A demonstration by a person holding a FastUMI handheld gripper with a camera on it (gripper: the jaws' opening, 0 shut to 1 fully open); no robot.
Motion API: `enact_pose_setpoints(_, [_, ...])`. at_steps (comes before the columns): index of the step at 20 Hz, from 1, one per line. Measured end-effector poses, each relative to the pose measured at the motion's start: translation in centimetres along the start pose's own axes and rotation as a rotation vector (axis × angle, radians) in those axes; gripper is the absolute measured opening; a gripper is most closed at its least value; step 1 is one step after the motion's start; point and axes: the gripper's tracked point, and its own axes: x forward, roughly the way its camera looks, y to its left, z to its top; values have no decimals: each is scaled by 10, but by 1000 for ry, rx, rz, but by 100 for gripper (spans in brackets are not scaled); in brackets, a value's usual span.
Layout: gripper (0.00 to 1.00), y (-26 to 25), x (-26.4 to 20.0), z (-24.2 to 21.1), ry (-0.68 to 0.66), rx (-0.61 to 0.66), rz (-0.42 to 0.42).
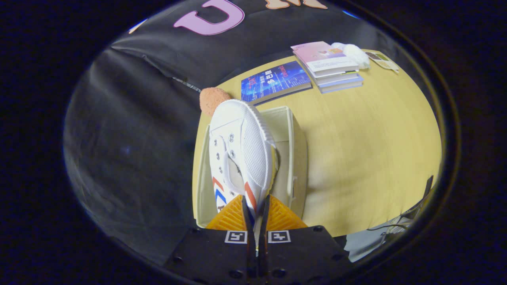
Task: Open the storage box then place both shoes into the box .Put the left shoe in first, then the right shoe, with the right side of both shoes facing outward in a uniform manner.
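My gripper (pixel 256 209) is shut on the heel edge of a white canvas shoe (pixel 242 150) with red and blue stripes, both fingers pressing its thin collar. The shoe hangs toe-away from me, over the open cream storage box (pixel 295 158), which stands on the yellow table with its flaps down. The shoe's laces and eyelets face left, its textured side faces right. The box's inside is mostly hidden behind the shoe.
Beyond the box lie a blue book (pixel 275 81) and a stack of books (pixel 330 65) with a white soft thing (pixel 356 53) beside it. An orange round thing (pixel 213 99) sits at the table's left corner. Bare yellow table (pixel 368 158) spreads right of the box.
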Motion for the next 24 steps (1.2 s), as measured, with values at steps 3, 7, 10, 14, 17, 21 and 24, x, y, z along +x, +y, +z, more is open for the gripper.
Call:
enact_pose_setpoints(3, [7, -7, 12, -5, 12, 17, -32])
enact_pose_setpoints(7, [38, -2, 12, -3, -4, 69, 5])
enact_pose_setpoints(10, [38, -2, 18, -5, 7, 61, 4])
enact_pose_setpoints(14, [38, -3, 17, -2, 5, 58, 4])
enact_pose_setpoints(17, [38, -6, 13, 7, -15, 42, -2])
enact_pose_setpoints(21, [38, -13, -7, 41, -130, -27, -32])
enact_pose_setpoints(24, [38, -15, -39, 85, -281, -85, -55])
